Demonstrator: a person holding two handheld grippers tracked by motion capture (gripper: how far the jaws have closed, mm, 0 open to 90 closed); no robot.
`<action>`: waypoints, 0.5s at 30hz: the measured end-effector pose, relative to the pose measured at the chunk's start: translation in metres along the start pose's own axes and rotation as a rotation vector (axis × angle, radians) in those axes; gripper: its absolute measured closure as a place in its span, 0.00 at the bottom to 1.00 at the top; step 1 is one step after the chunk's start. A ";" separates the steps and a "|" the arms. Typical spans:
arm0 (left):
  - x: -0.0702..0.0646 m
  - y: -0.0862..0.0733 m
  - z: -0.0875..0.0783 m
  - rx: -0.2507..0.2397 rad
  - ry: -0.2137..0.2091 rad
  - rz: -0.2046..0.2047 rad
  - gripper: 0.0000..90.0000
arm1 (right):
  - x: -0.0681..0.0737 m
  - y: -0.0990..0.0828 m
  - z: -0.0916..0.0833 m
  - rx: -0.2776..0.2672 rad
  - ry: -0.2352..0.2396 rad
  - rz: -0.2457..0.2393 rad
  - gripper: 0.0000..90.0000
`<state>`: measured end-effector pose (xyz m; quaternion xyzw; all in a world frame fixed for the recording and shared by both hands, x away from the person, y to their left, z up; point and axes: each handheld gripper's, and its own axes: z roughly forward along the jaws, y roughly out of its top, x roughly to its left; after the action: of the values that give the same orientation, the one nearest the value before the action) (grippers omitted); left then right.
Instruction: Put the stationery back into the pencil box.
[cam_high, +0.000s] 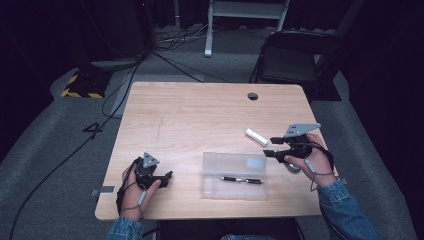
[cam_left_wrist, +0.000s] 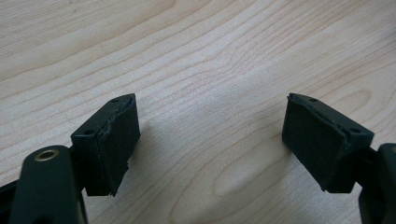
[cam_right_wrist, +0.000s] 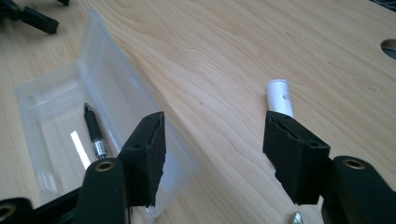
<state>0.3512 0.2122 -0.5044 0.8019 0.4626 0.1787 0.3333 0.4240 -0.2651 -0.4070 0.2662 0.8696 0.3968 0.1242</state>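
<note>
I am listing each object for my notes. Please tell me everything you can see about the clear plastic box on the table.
The clear plastic box is a shallow, rectangular, lidless tray of frosted, see-through plastic. It lies flat near the table's front edge, between the two grippers. A black pen lies inside along its near wall. Neither gripper touches it.

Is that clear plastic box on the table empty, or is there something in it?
Not empty. The clear box has no lid on, and a black pen lies flat on its bottom; the right gripper view also shows the pen inside.

Overhead table (cam_high: 210, 115) view, two close-ups
</note>
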 end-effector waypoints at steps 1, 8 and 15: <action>0.000 0.000 0.000 0.000 0.001 0.000 0.22 | -0.002 -0.001 0.000 0.010 -0.011 0.013 0.43; 0.000 0.000 0.000 0.000 0.000 -0.001 0.22 | -0.017 -0.012 0.001 0.074 -0.083 0.081 0.41; 0.000 0.000 0.000 0.000 0.000 -0.001 0.22 | -0.029 -0.023 0.004 0.119 -0.114 0.127 0.40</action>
<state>0.3512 0.2122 -0.5044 0.8017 0.4629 0.1786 0.3334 0.4419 -0.2912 -0.4269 0.3500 0.8646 0.3355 0.1321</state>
